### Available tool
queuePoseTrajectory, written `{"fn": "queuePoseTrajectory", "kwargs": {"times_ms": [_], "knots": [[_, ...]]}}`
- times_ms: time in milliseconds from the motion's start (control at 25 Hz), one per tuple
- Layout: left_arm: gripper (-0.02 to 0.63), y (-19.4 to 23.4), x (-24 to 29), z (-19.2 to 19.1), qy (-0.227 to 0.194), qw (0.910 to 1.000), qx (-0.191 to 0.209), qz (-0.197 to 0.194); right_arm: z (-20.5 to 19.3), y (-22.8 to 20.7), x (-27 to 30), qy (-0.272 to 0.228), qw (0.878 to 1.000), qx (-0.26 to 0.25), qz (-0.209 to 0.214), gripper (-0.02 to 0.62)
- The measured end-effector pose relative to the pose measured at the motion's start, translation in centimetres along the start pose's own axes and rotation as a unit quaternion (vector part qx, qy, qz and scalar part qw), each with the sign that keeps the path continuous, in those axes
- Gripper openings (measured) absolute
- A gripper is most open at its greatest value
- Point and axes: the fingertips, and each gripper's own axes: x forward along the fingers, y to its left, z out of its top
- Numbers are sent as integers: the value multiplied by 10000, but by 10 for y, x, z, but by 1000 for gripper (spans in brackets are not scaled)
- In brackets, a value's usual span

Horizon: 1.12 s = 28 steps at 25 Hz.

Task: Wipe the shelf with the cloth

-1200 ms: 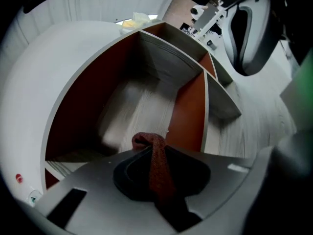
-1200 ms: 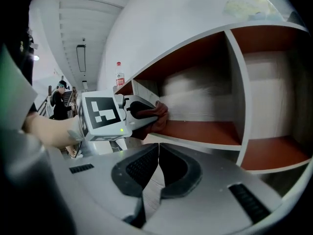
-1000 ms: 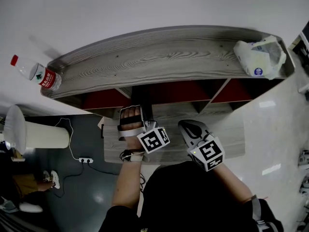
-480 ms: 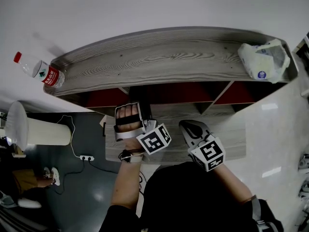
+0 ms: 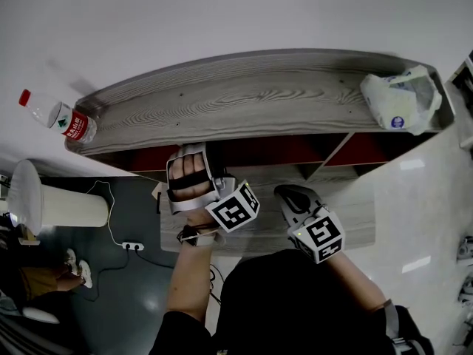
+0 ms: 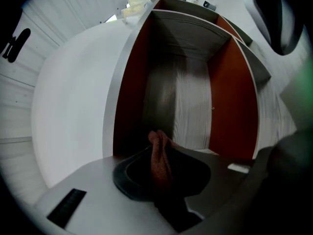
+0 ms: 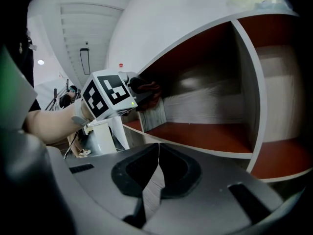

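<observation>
Head and gripper views of a grey wood-grain shelf with red-lined compartments beneath its top board.

The left gripper is holding level at the mouth of a compartment, just under the front edge of the top board. Its jaws are clamping tight on a dark red cloth, and a bunched fold is standing out past the tips. That is probably so the fabric, not the jaws, meets the wood. Seen from the right gripper view, the cloth is sitting close above the front edge of a grey upright partition. Whether it is touching that edge cannot be told.

The right gripper is hanging over the lower board, tilted slightly downward. Its jaws are pressing together with nothing between them. It is apparently waiting clear of the working side while its camera is looking across at the other gripper.

A plastic bottle is lying at the left end of the top board, and a white plastic bag is sitting at the right end. Both are well apart from the cloth, so the middle stretch is offering an unobstructed path.

Judged from this, wiping is under way around the compartment opening, with the top board likely remaining.
</observation>
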Motion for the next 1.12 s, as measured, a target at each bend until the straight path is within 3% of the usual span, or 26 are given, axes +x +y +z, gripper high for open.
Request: {"fn": "queuePoseTrajectory", "kwargs": {"times_ms": [200,440,800,1000,1120], "knots": [[63,0,4,-1,140,9996,143,191,0,-3,3,-3,10000,42,-7,-2],[63,-7,5,-1,183,9994,268,101,-2,1,5,5,10000,63,47,-2],[63,-50,5,-6,316,9978,303,-492,-5,2,-3,28,10000,82,-6,-2],[63,-102,0,-18,459,9914,474,-1133,-9,3,-7,50,9999,98,-29,-2],[63,-119,-3,-23,512,9891,524,-1280,-10,1,-9,55,9999,89,-58,-2]]}}
